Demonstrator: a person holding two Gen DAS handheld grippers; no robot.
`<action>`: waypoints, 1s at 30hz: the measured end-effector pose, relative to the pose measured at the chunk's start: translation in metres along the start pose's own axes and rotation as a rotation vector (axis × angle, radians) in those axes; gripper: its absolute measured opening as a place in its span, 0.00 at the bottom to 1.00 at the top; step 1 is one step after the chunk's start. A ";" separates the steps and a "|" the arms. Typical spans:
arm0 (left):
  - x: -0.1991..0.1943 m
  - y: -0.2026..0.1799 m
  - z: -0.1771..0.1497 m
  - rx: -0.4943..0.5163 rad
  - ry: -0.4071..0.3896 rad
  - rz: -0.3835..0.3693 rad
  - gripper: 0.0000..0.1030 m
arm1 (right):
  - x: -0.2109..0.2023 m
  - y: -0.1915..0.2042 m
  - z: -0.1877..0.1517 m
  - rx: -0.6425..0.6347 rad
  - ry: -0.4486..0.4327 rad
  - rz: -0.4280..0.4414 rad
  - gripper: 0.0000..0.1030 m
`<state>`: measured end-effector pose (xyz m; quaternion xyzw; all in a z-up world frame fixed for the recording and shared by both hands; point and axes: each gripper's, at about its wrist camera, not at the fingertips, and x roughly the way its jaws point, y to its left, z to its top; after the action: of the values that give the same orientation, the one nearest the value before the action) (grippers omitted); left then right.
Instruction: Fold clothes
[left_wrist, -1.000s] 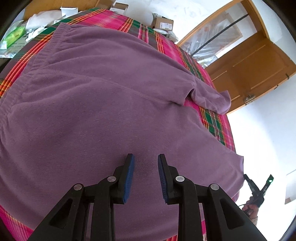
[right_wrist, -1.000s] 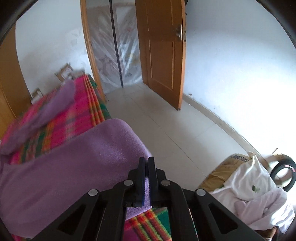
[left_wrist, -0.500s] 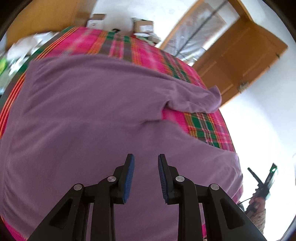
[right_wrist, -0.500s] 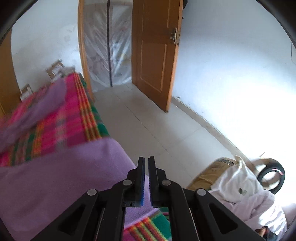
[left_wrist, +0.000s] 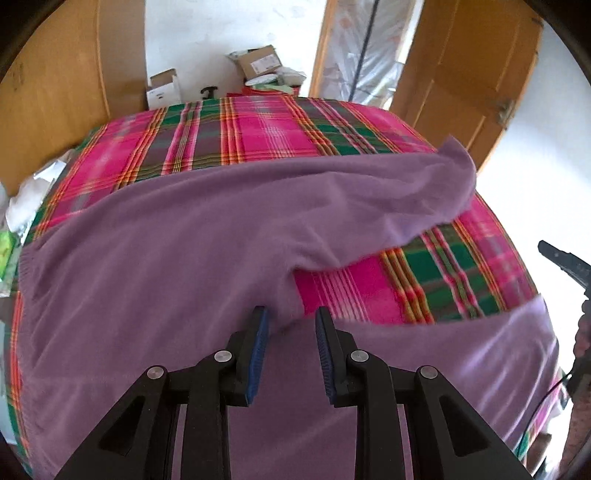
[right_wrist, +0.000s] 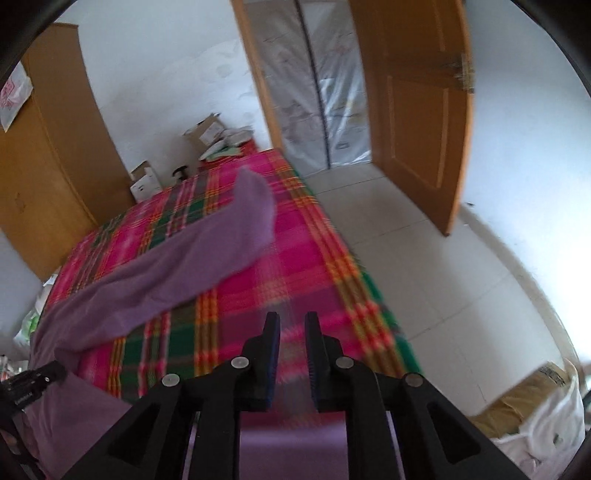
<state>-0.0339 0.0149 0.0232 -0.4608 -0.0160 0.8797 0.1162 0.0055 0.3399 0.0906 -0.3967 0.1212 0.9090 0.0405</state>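
Observation:
A purple sweater lies spread over a bed with a pink and green plaid cover. One sleeve stretches toward the bed's far right edge; the same sleeve runs diagonally in the right wrist view. My left gripper hovers open just over the sweater where that sleeve joins the body, holding nothing. My right gripper is open over the plaid cover, with a purple edge of the sweater beneath its base. Each gripper shows at the edge of the other's view.
A wooden wardrobe stands left of the bed, cardboard boxes behind it. An open wooden door and a plastic-covered doorway lie beyond. Tiled floor runs along the bed's right side, with white bags on it.
My right gripper has opened and let go of the sweater's edge, then swung up over the bed. My left gripper has shifted toward the sleeve joint, still open.

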 end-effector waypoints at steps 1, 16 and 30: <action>0.001 -0.002 0.002 0.014 -0.015 0.018 0.26 | 0.010 0.006 0.005 -0.015 0.011 0.013 0.14; 0.039 0.003 0.018 0.040 0.034 0.124 0.26 | 0.118 -0.004 0.063 0.138 0.087 0.202 0.38; 0.034 0.021 0.025 -0.051 0.022 0.026 0.15 | 0.142 -0.002 0.084 0.183 0.051 0.293 0.12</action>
<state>-0.0772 0.0038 0.0076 -0.4734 -0.0309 0.8754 0.0930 -0.1506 0.3601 0.0412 -0.3925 0.2612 0.8799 -0.0596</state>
